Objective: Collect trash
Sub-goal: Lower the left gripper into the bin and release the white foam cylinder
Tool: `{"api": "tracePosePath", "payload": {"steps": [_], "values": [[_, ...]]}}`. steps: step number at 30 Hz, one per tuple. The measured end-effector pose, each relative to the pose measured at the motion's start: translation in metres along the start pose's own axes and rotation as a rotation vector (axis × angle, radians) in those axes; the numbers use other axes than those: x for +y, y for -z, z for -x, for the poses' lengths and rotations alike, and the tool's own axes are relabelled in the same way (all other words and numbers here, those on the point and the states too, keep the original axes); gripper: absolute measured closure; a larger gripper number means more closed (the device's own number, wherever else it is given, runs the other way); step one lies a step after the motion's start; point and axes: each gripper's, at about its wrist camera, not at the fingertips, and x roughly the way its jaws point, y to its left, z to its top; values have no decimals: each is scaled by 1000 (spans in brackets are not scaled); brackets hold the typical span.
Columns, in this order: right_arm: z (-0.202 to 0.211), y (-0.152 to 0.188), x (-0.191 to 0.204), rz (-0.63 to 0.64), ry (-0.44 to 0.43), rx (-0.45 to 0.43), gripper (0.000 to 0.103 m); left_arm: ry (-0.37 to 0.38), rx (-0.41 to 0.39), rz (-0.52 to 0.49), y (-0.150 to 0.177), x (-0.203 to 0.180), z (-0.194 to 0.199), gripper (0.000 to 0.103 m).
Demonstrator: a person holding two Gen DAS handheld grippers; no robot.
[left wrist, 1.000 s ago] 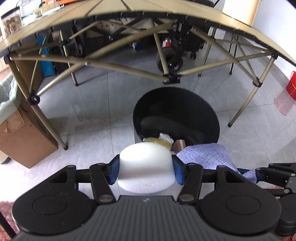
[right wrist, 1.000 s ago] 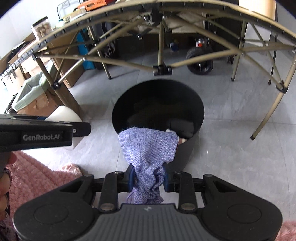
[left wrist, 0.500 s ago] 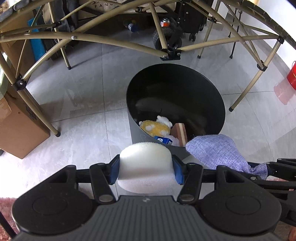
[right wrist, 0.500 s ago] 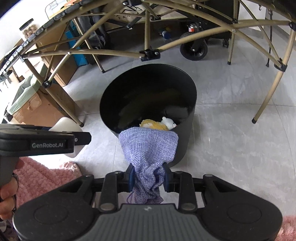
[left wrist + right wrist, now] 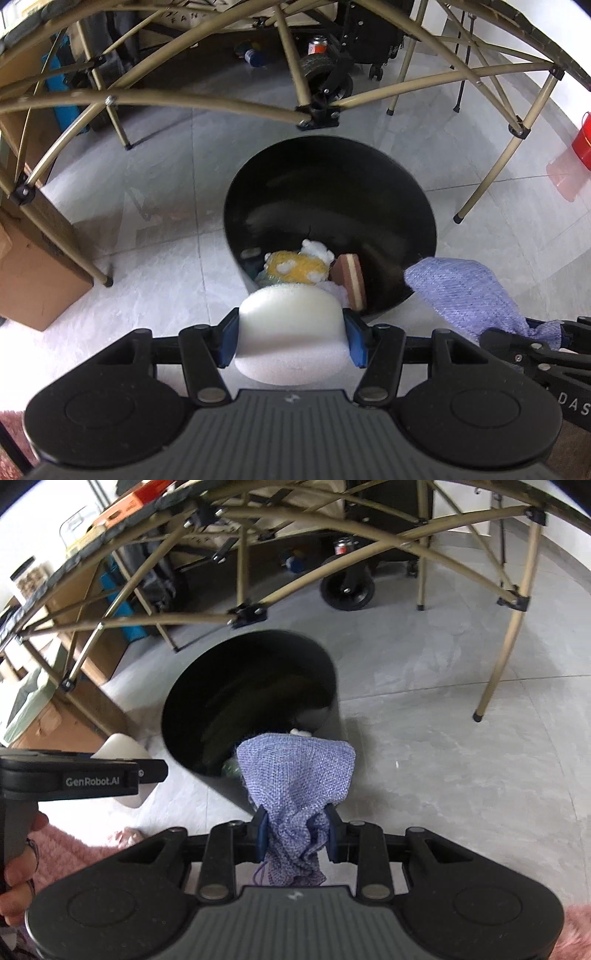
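My left gripper [image 5: 291, 338] is shut on a white foam block [image 5: 291, 332], held just short of the near rim of a round black bin [image 5: 328, 192]. Inside the bin lie a yellow and white plush toy [image 5: 295, 264], a layered brown sponge [image 5: 351, 277] and other small scraps. My right gripper [image 5: 296, 829] is shut on a purple woven cloth [image 5: 295, 771] that hangs over the bin's [image 5: 251, 698] near rim. The cloth [image 5: 465, 291] shows at the right of the left wrist view. The left gripper [image 5: 147, 770] and the foam block [image 5: 118, 747] appear at the left of the right wrist view.
A folding table's tan metal frame [image 5: 184, 99] arches over and behind the bin. A cardboard box [image 5: 33, 273] stands at the left, a wheeled cart [image 5: 347, 590] and cans behind. A pink fluffy rug [image 5: 70, 853] lies near the hand [image 5: 18, 878]. A red container [image 5: 583, 144] is at far right.
Both grippers have moved closer to the bin and sunk a little, so more of its contents show. The right gripper has rolled, tilting its view. Both grips are unchanged.
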Motion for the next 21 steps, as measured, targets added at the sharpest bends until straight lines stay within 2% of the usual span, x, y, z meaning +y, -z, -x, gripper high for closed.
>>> {"api": "tracePosePath", "payload": {"steps": [10,21], "values": [[9,-33,-29,-47,79,-85,75,8,-24,8,-34,-29,-17,45],[2,-64,-53,-78,136,-116,75,-23,-15,68,-60,-42,-41,45]]}}
